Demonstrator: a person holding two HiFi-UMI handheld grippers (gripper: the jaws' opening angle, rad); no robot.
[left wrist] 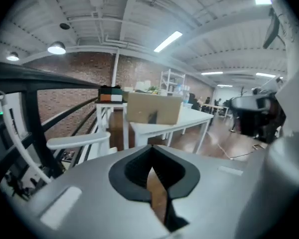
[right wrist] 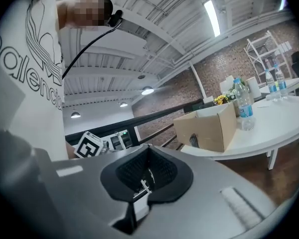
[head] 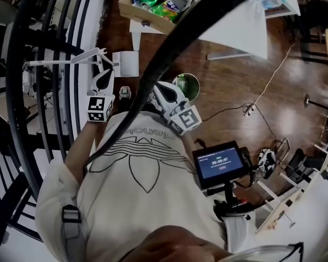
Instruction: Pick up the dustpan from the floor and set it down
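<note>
In the head view a white long-handled thing [head: 71, 59], possibly the dustpan, lies level by the black railing, just beyond my left gripper [head: 105, 76]. The left gripper view shows a white bar [left wrist: 79, 141] ahead of the jaws and to their left. My left gripper [left wrist: 152, 171] is shut with nothing between its jaws. Close in front of the person's chest, my right gripper [head: 159, 91] points toward a round green-lined bin [head: 187, 85]. In its own view the right gripper [right wrist: 147, 178] is shut and holds nothing. Both marker cubes face the head camera.
A black railing [head: 22, 91] runs along the left. A white table [head: 235, 21] carries a cardboard box [head: 153, 4] of snack packs. A cable [head: 251, 108] trails over the wooden floor, and a small screen [head: 221, 162] on a stand is at the right.
</note>
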